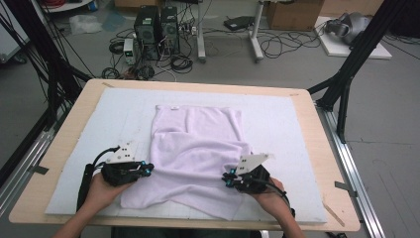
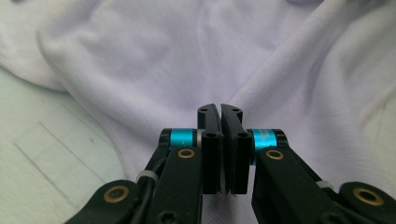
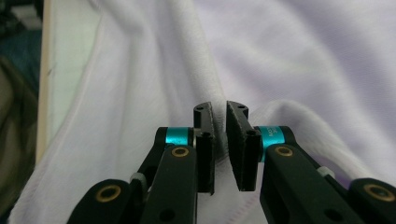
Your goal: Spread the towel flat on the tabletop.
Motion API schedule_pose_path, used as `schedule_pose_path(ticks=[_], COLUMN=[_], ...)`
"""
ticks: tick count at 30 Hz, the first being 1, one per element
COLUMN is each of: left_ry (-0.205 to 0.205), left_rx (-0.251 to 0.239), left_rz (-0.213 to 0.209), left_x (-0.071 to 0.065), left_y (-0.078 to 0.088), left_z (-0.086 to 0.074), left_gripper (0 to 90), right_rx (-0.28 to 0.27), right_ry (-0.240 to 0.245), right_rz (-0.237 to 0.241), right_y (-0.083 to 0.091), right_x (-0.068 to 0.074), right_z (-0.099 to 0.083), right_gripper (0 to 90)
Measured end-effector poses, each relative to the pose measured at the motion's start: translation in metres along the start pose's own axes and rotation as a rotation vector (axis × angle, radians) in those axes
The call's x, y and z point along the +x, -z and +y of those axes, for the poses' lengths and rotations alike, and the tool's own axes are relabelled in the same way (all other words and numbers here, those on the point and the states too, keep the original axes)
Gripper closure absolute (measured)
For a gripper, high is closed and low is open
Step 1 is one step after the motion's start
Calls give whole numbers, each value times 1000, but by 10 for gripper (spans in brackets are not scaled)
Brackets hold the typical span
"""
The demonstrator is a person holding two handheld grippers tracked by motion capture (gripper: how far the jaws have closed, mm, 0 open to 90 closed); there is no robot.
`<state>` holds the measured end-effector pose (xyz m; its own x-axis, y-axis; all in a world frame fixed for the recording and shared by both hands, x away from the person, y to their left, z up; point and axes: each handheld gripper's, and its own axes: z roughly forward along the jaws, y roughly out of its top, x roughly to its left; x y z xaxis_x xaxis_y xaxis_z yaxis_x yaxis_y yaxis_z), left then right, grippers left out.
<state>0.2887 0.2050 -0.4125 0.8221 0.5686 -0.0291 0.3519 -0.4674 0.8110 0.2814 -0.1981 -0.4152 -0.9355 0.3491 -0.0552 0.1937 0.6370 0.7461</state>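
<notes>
High view shows a pale lilac cloth (image 1: 195,158) lying rumpled at the centre of a white mat (image 1: 287,124) — its lower half is folded up in soft ridges. At lower left the left gripper (image 1: 147,168) has its jaws pressed together on the cloth's edge. At lower right the right gripper (image 1: 227,178) pinches a raised fold. Computer towers (image 1: 156,27) and cables sit on the floor beyond the wooden table (image 1: 324,158).
</notes>
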Motion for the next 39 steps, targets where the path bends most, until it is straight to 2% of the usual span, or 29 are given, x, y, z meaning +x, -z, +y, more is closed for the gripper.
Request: schedule_pose_path(ticks=[2,4,6,8,11,14,16,18,21,23,25,28,31,33,35,36,38,39], left_ry=[7,20,48,62,59,66,80,65,40,18,-8,-28,-44,-50,-63,-69,-63,-57], left_rx=[-7,3,27,74,80,60,61,46,17,5,14,51,96,118,133,125,125,135], left_rz=[18,38,44,38,36,46,32,32,15,-12,-43,-75,-79,-91,-96,-87,-74,-70], left_x=[4,9,16,20,20,21,24,23,20,17,14,12,9,8,5,4,3,4], left_y=[-6,-17,-28,-37,-37,-27,-19,-8,8,15,16,9,0,-5,-10,-10,-10,-10], left_z=[6,10,9,6,4,5,5,6,5,3,-2,-12,-21,-25,-28,-28,-27,-26], left_gripper=[864,864,863,862,842,725,653,624,596,590,589,589,570,558,567,572,646,714], right_rx=[-18,16,42,73,81,36,-14,-60,-78,-102,-117,-86,-37,-24,11,31,28,26], right_ry=[-13,-7,-24,-40,-36,-60,-64,-74,-68,-65,-64,-71,-67,-62,-50,-40,-42,-49], right_rz=[-21,-52,-59,-56,-56,-51,-52,-50,-70,-51,-29,10,37,57,59,58,67,71], right_y=[5,3,-5,-13,-19,-12,-3,6,17,20,18,6,-7,-11,-14,-16,-17,-17], right_x=[-10,-19,-28,-33,-33,-34,-33,-30,-22,-18,-12,-4,3,8,11,11,12,11], right_z=[4,7,6,3,2,3,4,6,8,9,8,1,-11,-18,-21,-22,-24,-24], right_gripper=[820,820,820,818,803,766,742,712,651,640,620,591,563,563,567,585,639,716])
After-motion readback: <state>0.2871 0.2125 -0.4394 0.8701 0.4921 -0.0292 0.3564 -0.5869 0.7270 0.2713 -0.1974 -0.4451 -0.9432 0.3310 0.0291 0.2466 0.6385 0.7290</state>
